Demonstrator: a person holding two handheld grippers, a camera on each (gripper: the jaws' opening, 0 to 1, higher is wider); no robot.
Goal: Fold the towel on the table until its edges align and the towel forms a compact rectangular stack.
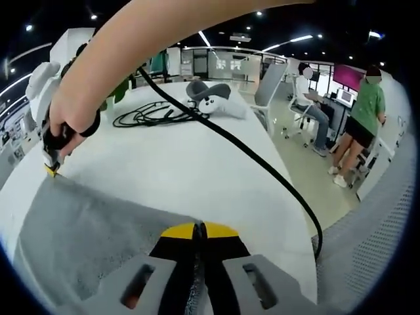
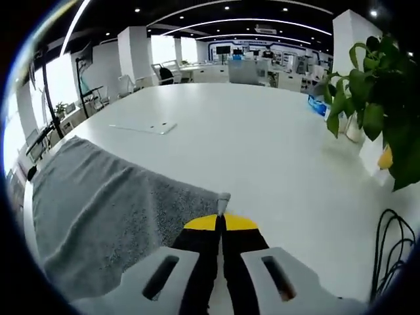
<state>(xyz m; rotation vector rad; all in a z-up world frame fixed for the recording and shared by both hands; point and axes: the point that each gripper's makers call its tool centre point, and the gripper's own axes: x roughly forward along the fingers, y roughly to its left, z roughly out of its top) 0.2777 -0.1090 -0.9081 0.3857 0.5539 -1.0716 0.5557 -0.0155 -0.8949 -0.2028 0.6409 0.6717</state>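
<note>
White and glossy, the counter (image 1: 197, 170) sits in a large open office with dark ceilings and strip lights. On it lies the towel (image 1: 85, 230), a grey rectangle of nubbly terry, spread flat along the counter's near edge.

From the left gripper view I see my left claw (image 1: 199, 231) with its yellow-tipped black jaws pressed together on the towel's near hem, a sliver of grey cloth pinched between them. Across the towel, at its far corner, the right claw (image 1: 51, 169) is held in a hand (image 1: 69, 118) and bites the cloth with its small yellow tips. A black cable (image 1: 262, 167) runs from that gripper over the counter.

From the right gripper view, my right claw (image 2: 222, 223) is closed on a towel corner (image 2: 223, 199), which pokes up as a small grey peak just past the tips; the rest of the towel (image 2: 98, 210) stretches away from it.

Beyond the towel, farther along the counter, sit a coil of black cord (image 1: 147, 115) and a soft grey-and-white plush toy (image 1: 210, 98). A leafy green plant (image 2: 374, 98) and a flat white sheet (image 2: 144, 126) also stand beyond the towel. Off the counter, one person (image 1: 361, 125) stands and another sits at a desk.
</note>
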